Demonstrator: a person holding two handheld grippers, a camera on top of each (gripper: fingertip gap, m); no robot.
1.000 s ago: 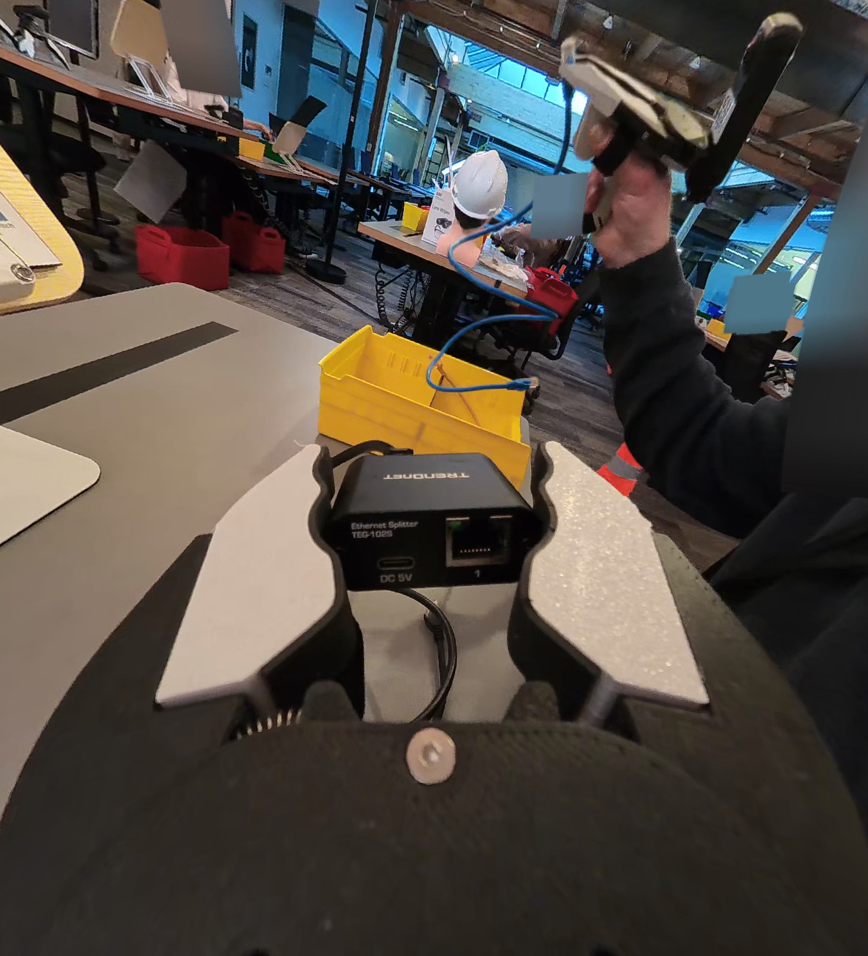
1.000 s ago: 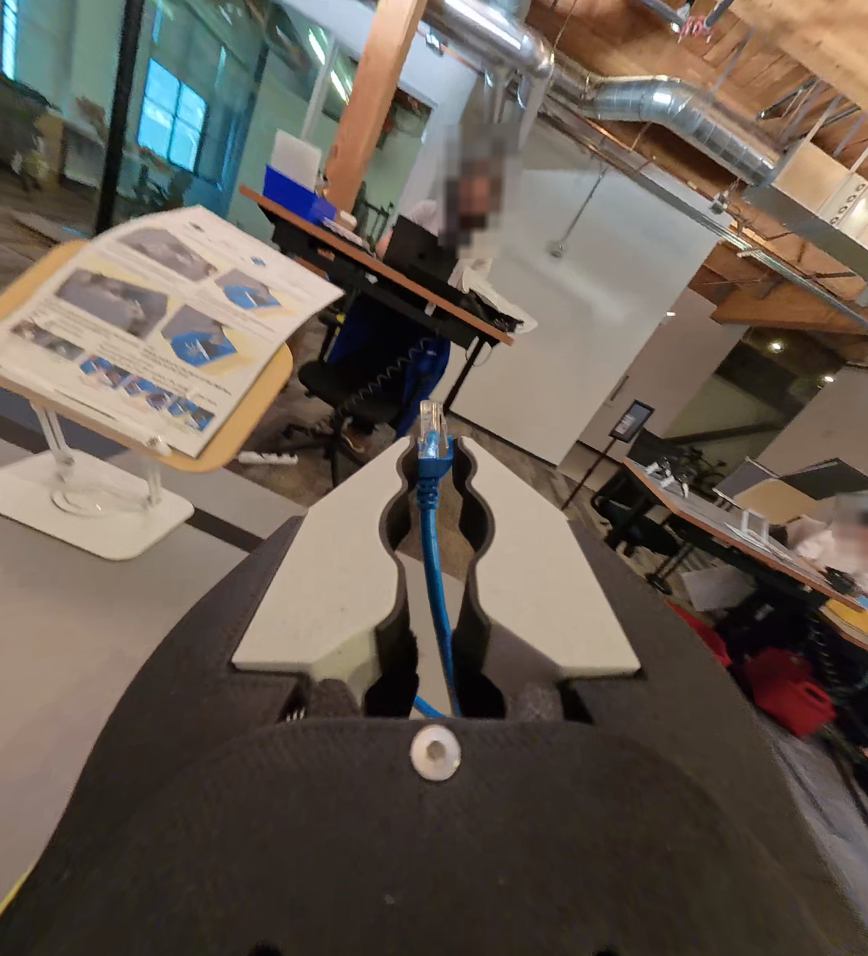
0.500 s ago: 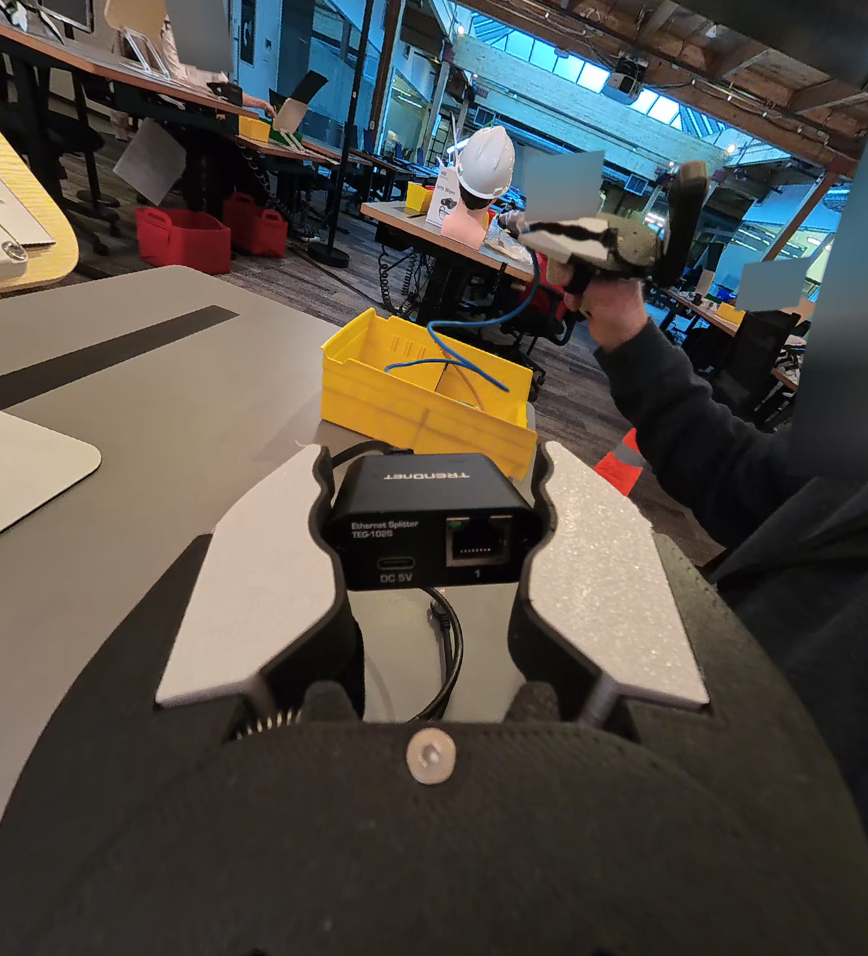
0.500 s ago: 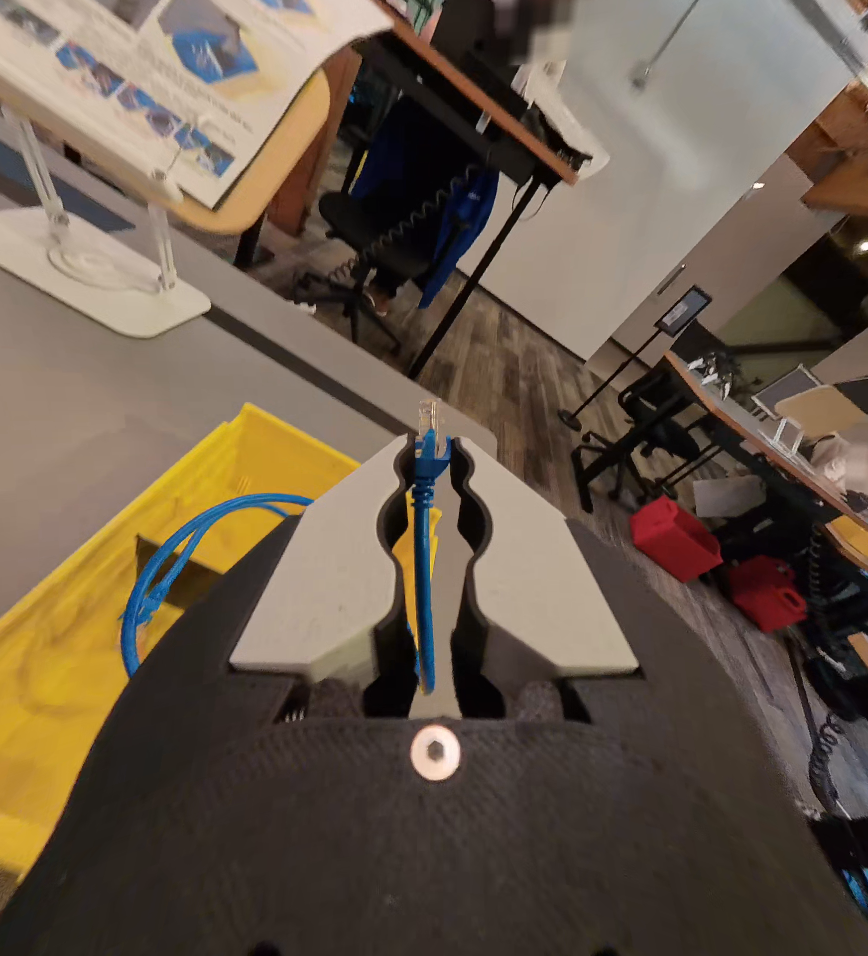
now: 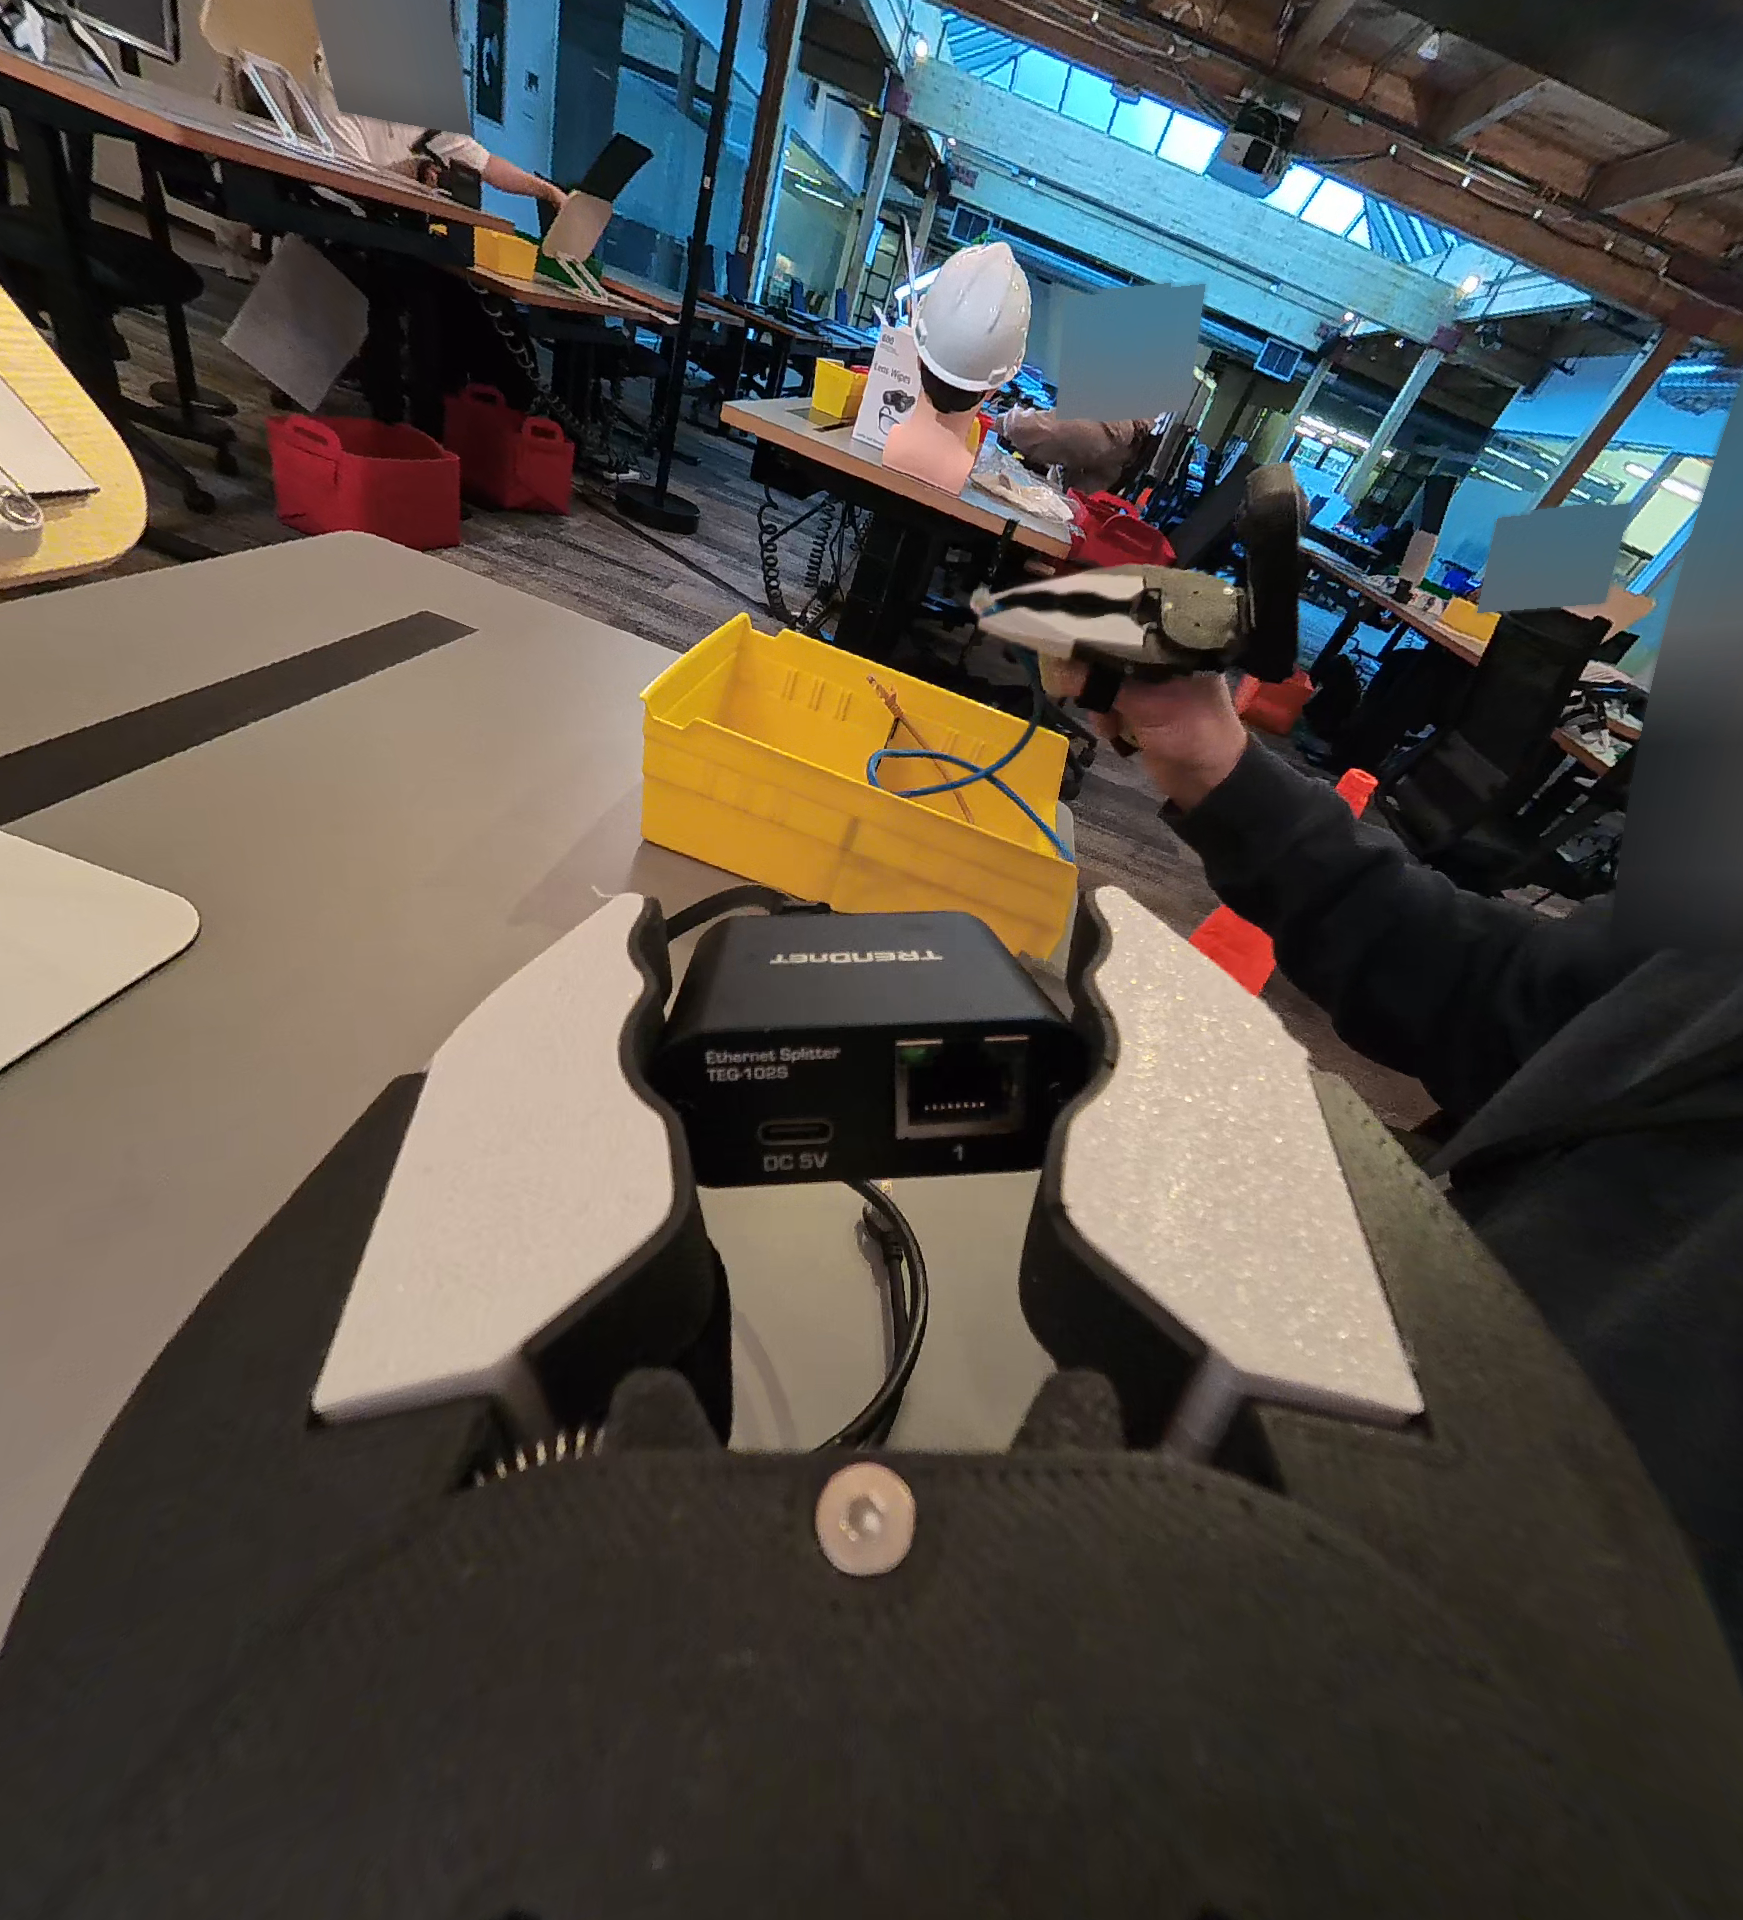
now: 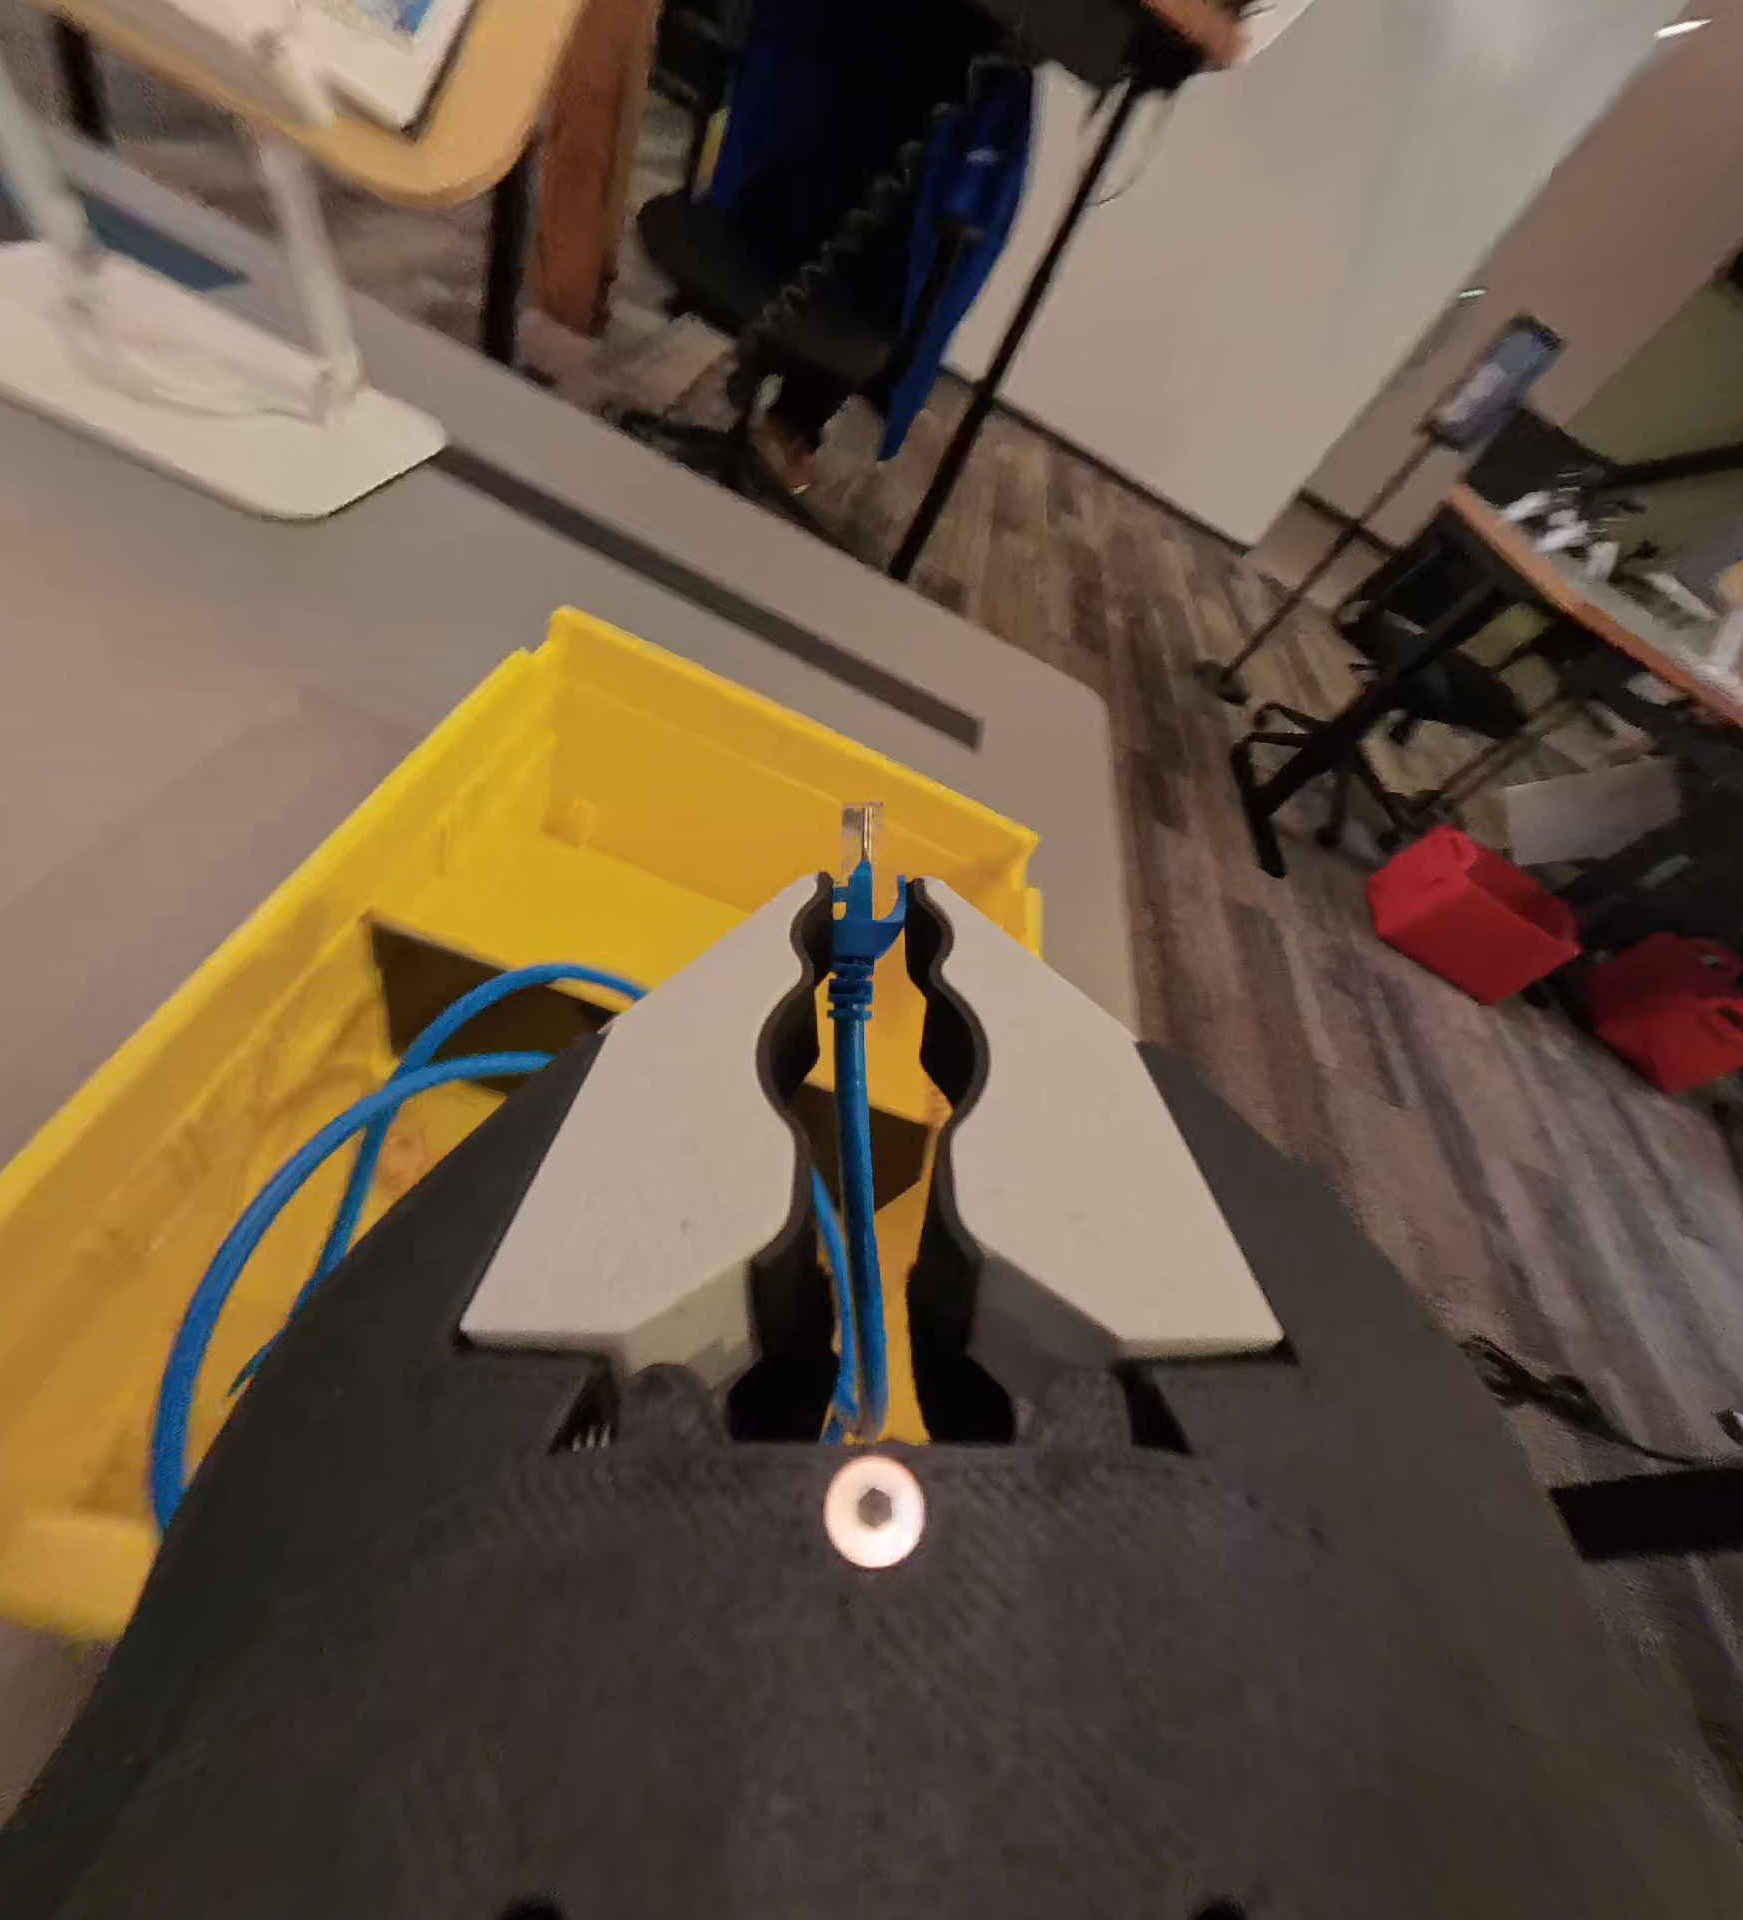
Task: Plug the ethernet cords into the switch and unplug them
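Note:
My left gripper is shut on the small black switch, which rests on the grey table. Its empty ethernet port faces me. A thin black cable runs from under it. My right gripper is shut on a blue ethernet cord, with the clear plug sticking out past the tips. It hangs over the yellow bin. In the left wrist view the right gripper is up beyond the bin, and the cord loops into the bin.
A white stand base with a tilted board stands on the table at the left. The table's far edge lies just behind the bin. Beyond are other desks, red bins on the floor and a person's dark sleeve at the right. Left tips to right tips: about 45 cm.
The right gripper has come down from high in the air to just above the yellow bin, tilting downward, the cord slackening into the bin. The left gripper and switch have stayed put.

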